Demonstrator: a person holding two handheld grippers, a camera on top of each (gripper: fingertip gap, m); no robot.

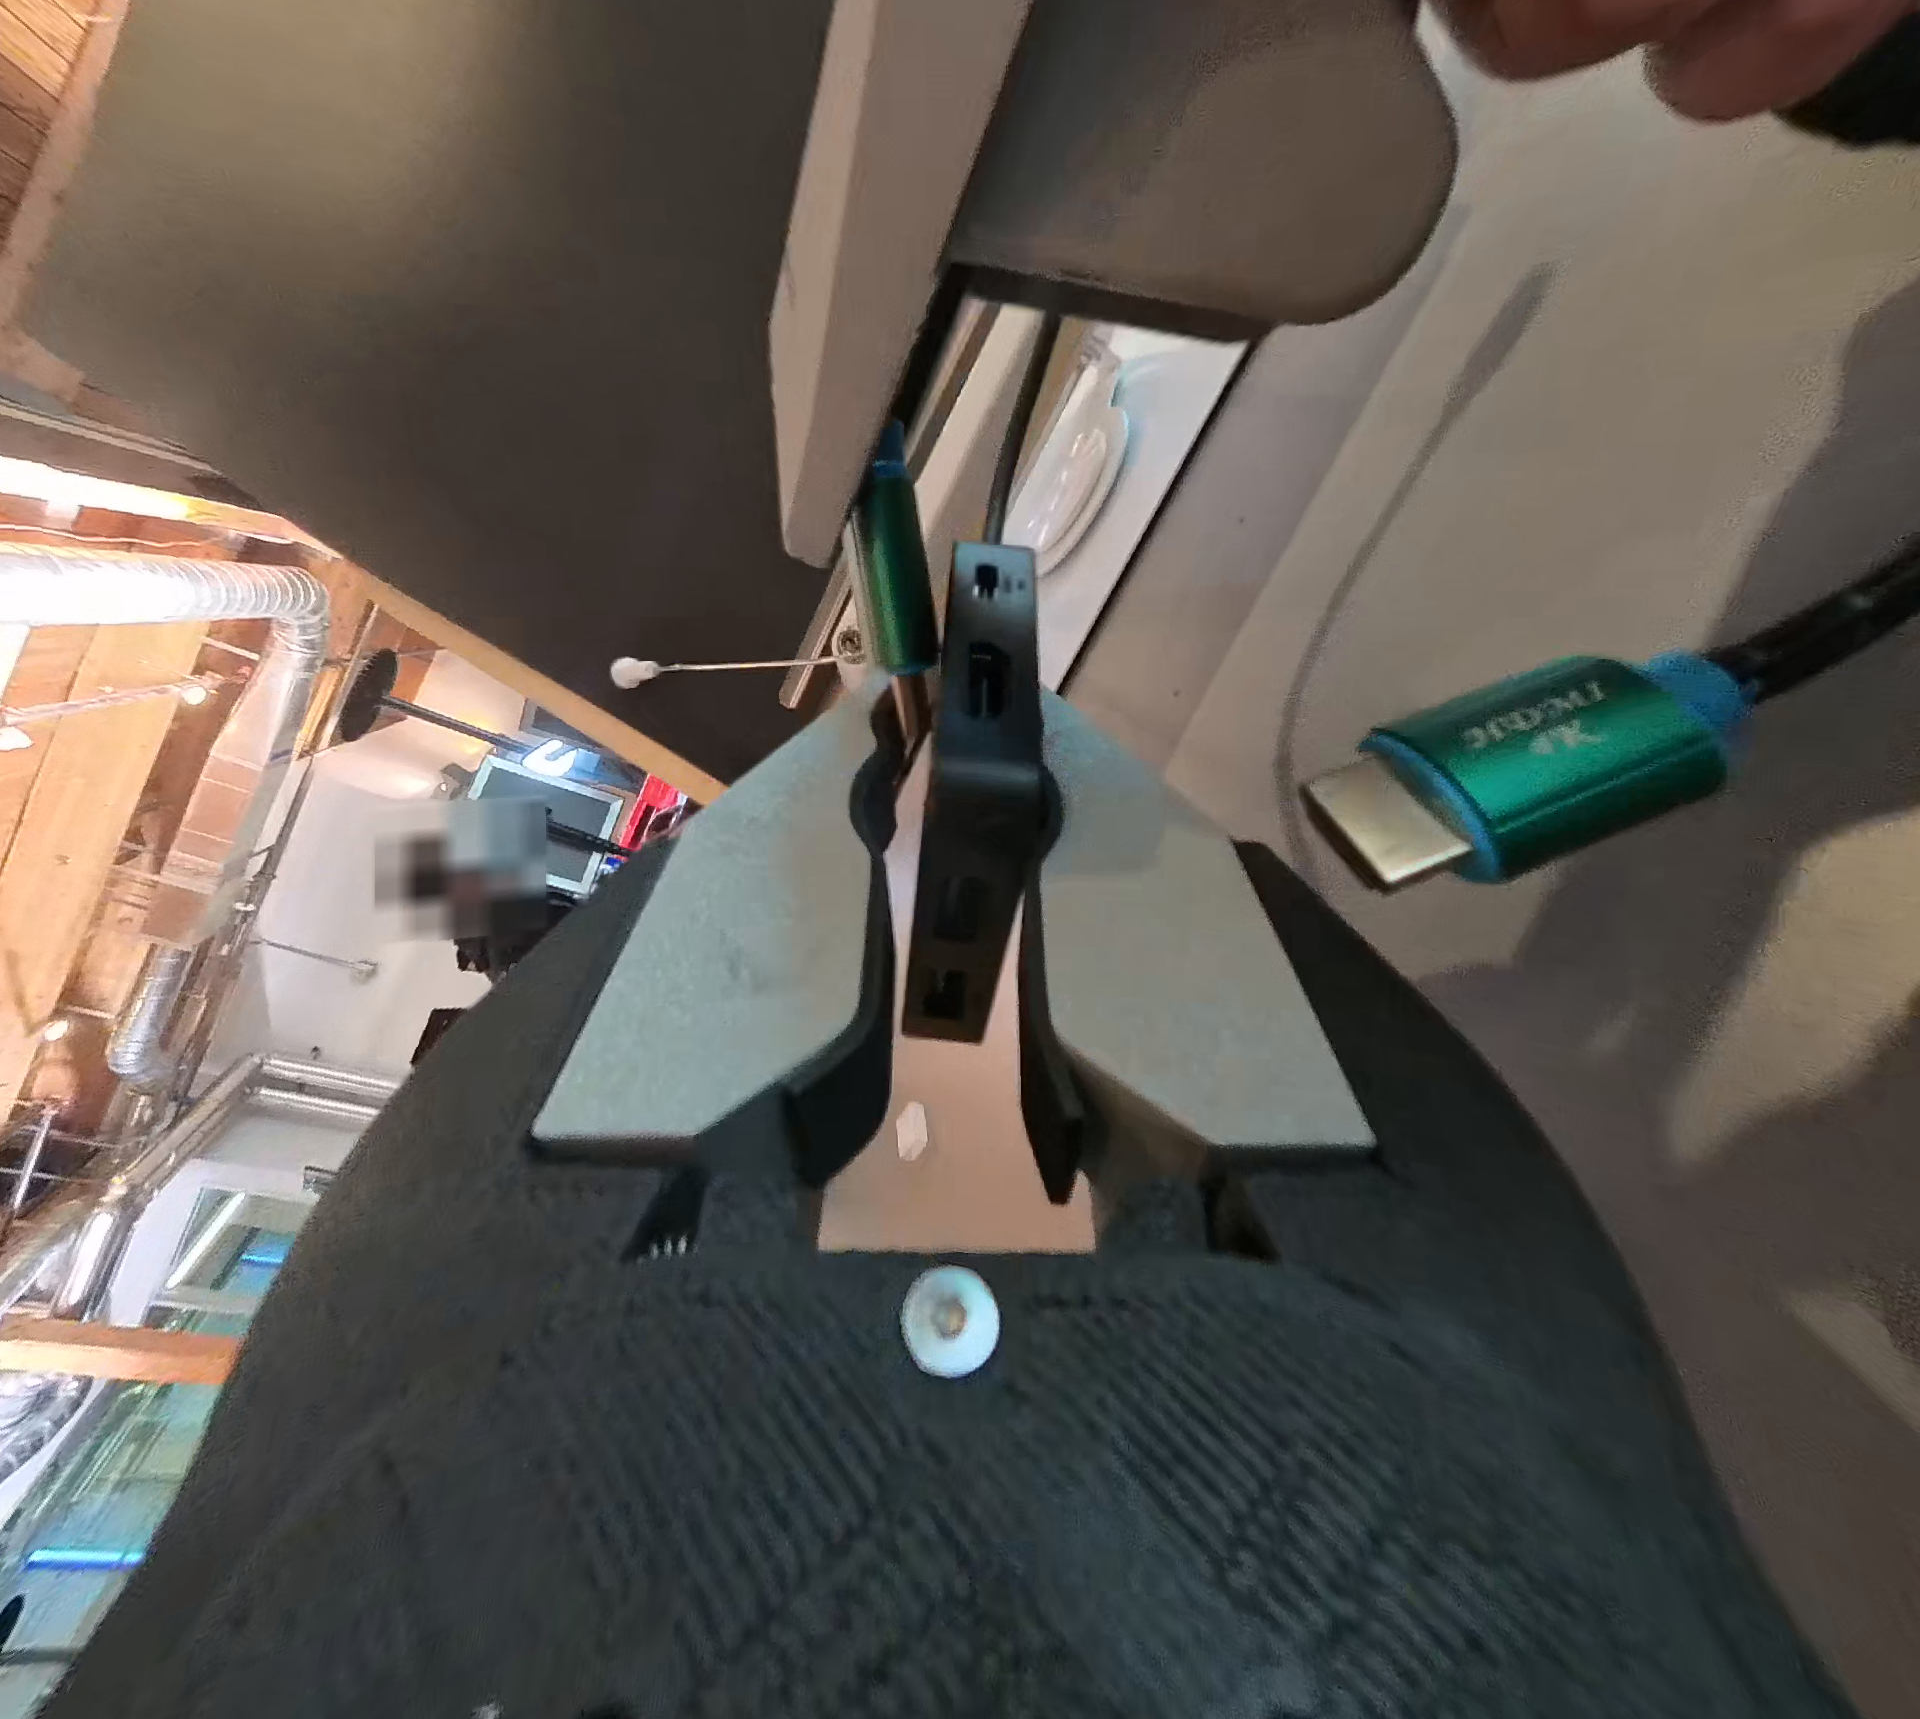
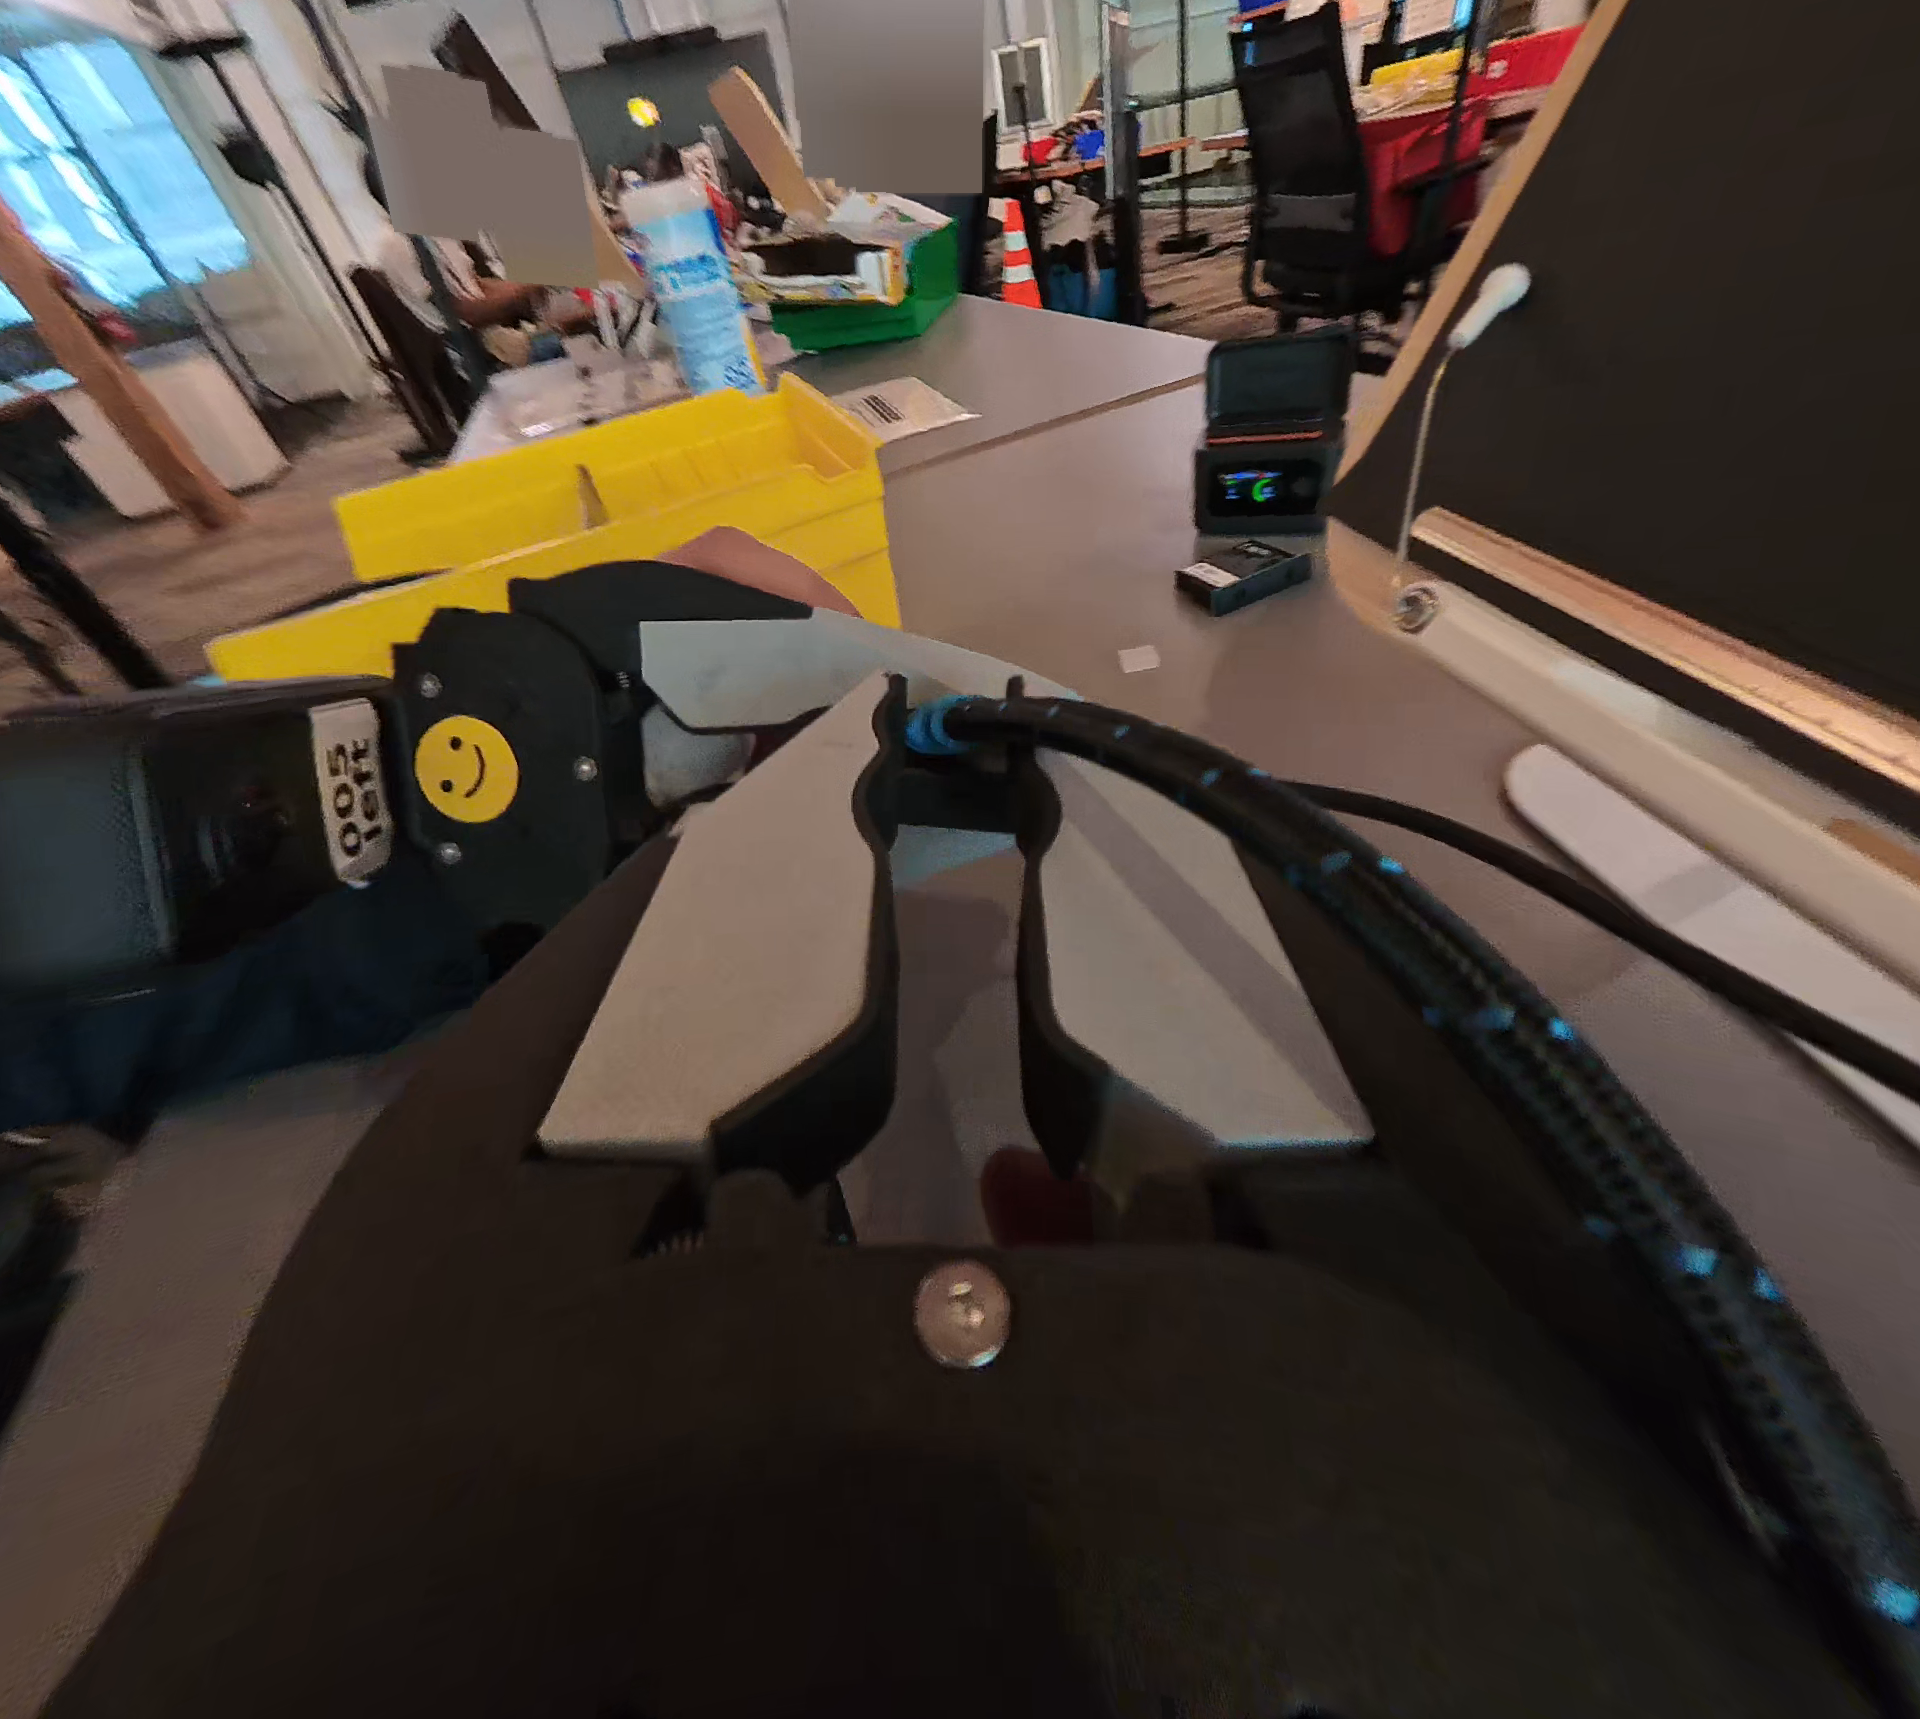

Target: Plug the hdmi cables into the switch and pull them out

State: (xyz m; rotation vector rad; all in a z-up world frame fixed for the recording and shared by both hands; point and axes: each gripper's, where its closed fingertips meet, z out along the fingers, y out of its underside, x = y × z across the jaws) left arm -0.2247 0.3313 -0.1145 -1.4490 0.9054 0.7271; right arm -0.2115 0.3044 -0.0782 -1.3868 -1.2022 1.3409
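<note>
My left gripper (image 1: 966, 796) is shut on the thin black HDMI switch (image 1: 987, 682) and holds it edge-on, with several empty ports facing the camera. My right gripper (image 2: 956, 796) is shut on a green HDMI plug (image 1: 894, 568). In the right wrist view only the plug's blue strain relief (image 2: 930, 724) and its braided cable (image 2: 1455, 963) show. That plug sits just left of the switch. I cannot tell whether it is in a port. A second green plug (image 1: 1538, 776) with a gold tip is free to the right of the switch.
A yellow bin (image 2: 623, 516) stands behind the left gripper's body (image 2: 468, 765) on the grey table (image 2: 1091, 526). A small device with a lit screen (image 2: 1262, 464) and a small black box (image 2: 1242, 573) stand farther back. A dark upright panel (image 2: 1714, 319) is at the right. A thin black cable (image 2: 1558, 921) crosses the table. My right fingertips sit around 5 centimetres from my left ones.
</note>
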